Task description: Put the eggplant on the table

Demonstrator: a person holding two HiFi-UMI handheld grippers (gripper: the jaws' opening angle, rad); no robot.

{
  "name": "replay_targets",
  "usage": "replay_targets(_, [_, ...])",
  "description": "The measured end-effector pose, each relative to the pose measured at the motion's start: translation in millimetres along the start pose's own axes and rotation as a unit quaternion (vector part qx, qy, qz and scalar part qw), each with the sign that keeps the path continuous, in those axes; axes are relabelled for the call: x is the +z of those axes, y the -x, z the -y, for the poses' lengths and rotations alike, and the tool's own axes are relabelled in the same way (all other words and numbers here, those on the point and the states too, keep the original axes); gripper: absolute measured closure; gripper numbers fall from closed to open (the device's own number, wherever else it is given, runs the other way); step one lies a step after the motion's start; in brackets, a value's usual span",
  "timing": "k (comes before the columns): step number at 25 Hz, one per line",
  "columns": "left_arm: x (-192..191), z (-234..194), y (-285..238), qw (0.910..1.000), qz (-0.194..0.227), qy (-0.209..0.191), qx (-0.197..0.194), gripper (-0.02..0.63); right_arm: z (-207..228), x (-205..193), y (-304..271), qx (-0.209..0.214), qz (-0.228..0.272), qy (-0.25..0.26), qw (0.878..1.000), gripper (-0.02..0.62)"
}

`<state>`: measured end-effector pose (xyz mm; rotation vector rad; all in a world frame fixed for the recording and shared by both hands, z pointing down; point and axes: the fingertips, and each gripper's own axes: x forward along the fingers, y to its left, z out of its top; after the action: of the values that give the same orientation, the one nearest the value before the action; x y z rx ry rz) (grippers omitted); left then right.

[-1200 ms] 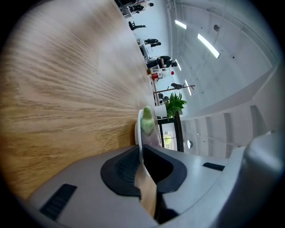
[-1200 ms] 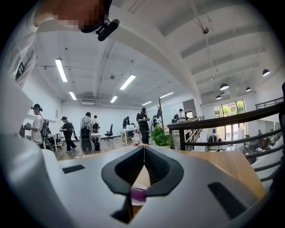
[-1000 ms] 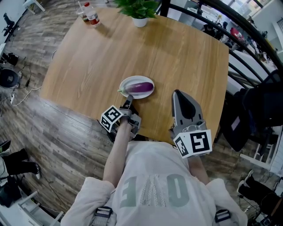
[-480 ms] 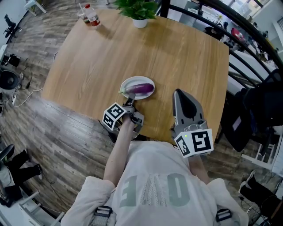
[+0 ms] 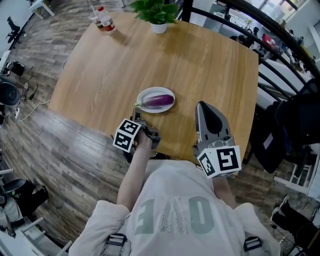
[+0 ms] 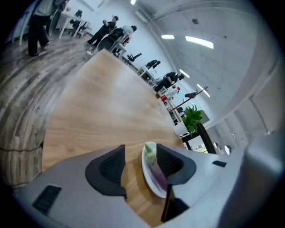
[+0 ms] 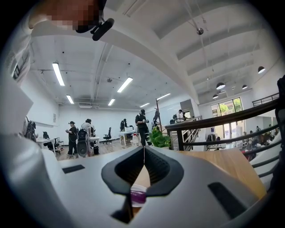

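You work at a wooden table (image 5: 125, 60) in an open-plan office. People (image 7: 142, 121) stand among desks (image 7: 127, 132) and office chairs (image 7: 108, 133) under ceiling strip lights (image 7: 58, 73) beyond it.

Eggplant (image 5: 159, 100) on plate (image 5: 150, 91), mid-frame, toward worktop (image 5: 125, 60) lower edge. Potted plant (image 5: 157, 12) top centre; bottles (image 5: 103, 17) upper left.

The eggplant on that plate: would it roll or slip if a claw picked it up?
Probably slippery: the eggplant has smooth, shiny-looking purple skin. Its rounded, long shape could roll sideways on the shallow plate if pushed. It looks plump, so likely firm, not floppy.
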<state>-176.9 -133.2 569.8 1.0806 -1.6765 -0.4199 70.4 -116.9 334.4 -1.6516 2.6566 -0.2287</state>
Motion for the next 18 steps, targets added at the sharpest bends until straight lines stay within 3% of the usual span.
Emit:
replay_targets(3, [41,21,16,0.9936,0.075,-0.083,-0.017,0.4,2,-1,1,-0.01,-0.003,0.005,1.0,0.575])
replay_targets(5, [68,45,31,0.9792,0.13,-0.151,-0.034,0.4,0,0,1,-0.009,-0.003,0.015,1.0,0.575])
replay_targets(6, [80,61,42,0.9667,0.162,-0.192,-0.046,0.4,-2,1,1,-0.007,0.0,0.021,1.0,0.575])
replay_targets(8, [100,103,70,0.9265,0.232,-0.285,-0.079,0.4,-6,3,1,-0.001,0.005,0.03,1.0,0.575])
replay_targets(11, [105,171,120,0.8447,0.316,-0.407,-0.146,0.4,-10,4,0,0.002,0.009,0.024,1.0,0.575])
replay_targets(13, [94,207,146,0.7981,0.343,-0.458,-0.189,0.4,-14,6,-1,0.007,0.013,0.022,1.0,0.575])
replay_targets(15, [77,232,165,0.7666,0.347,-0.488,-0.231,0.4,-20,10,-4,0.017,0.02,0.023,0.999,0.575])
replay_targets(18, [33,254,179,0.7455,0.295,-0.496,-0.332,0.403,-29,14,-6,0.029,0.031,0.025,0.999,0.575])
